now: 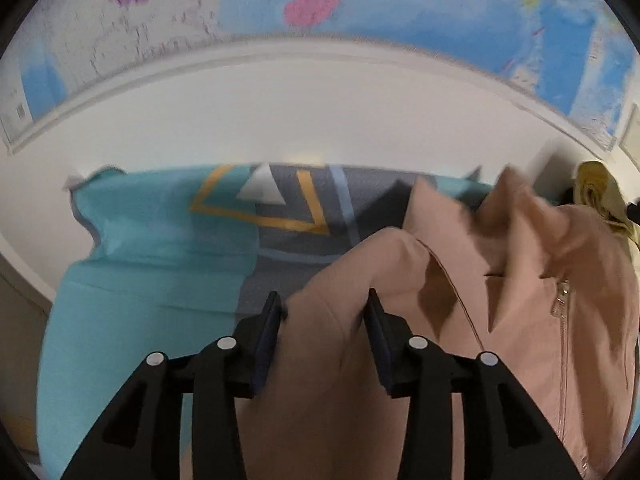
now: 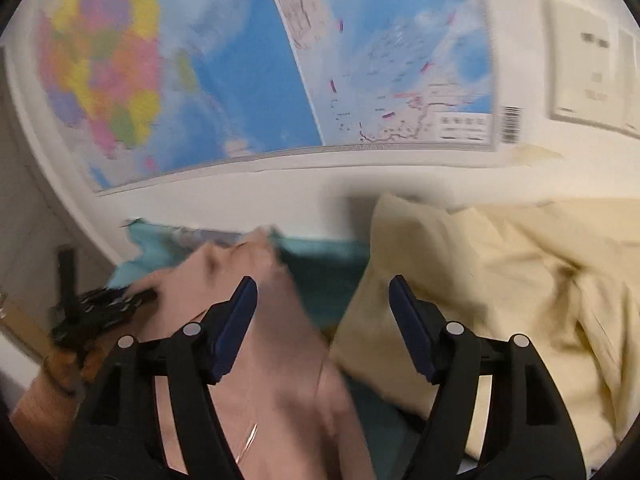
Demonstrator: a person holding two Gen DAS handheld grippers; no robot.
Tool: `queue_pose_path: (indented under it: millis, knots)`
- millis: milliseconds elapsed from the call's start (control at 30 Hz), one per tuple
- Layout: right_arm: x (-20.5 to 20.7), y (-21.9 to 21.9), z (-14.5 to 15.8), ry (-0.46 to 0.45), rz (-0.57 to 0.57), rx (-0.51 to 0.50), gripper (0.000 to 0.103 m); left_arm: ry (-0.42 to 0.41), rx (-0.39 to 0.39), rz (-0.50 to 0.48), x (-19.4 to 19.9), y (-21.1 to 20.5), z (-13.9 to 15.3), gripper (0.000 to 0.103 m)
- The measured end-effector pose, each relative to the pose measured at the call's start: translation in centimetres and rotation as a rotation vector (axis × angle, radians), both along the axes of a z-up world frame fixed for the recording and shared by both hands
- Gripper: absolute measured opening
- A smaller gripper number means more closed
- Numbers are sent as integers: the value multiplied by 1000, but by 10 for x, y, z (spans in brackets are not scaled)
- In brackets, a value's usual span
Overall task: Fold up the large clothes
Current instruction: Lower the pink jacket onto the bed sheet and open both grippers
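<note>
A large pink jacket (image 1: 500, 280) with a silver zipper lies on a teal and grey patterned sheet (image 1: 152, 272). In the left wrist view my left gripper (image 1: 324, 304) is open, its fingers standing on either side of a pink sleeve fold. In the right wrist view my right gripper (image 2: 324, 292) is open and empty above the edge of the jacket (image 2: 272, 360), between it and a cream cloth (image 2: 500, 300). The other gripper (image 2: 100, 308) shows as a dark blur at the left of that view.
A white wall with large coloured maps (image 2: 280, 60) stands close behind the bed. A cream pillow or duvet lies at the right. A yellow cloth (image 1: 600, 192) sits at the far right by the wall. A framed notice (image 2: 588, 80) hangs on the wall.
</note>
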State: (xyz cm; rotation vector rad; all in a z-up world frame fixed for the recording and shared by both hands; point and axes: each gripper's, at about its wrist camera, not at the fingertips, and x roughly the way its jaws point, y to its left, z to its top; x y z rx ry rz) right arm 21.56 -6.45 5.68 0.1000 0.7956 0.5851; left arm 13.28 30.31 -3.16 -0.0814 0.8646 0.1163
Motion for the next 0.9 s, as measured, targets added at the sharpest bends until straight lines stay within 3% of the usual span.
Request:
queue_pose_path:
  millis: [100, 233, 433, 500, 533, 633, 767, 833, 900]
  knots:
    - [-43, -19, -4, -8, 28, -90, 67, -121, 20, -61, -21, -9, 26, 49]
    - [-93, -36, -31, 67, 78, -165, 67, -217, 40, -183, -34, -39, 52, 59]
    - [-151, -77, -88, 254, 63, -144, 67, -157, 30, -293, -33, -77, 38, 60]
    - [-158, -81, -100, 300, 66, -129, 39, -126, 30, -312, -36, -82, 25, 60]
    - [-158, -82, -100, 311, 70, -109, 1, -120, 33, -313, -39, -82, 20, 60]
    - [-155, -100, -73, 245, 1, -95, 3, -113, 53, -306, -51, -75, 12, 60]
    - [-148, -153, -4, 68, -171, -33, 3, -137, 61, -242, -75, -45, 22, 60]
    - [-137, -170, 0, 60, -260, -64, 3, -141, 53, -179, -89, -19, 25, 61]
    - [-119, -175, -21, 122, -309, -134, 7, -145, 54, -125, -101, 3, 28, 61]
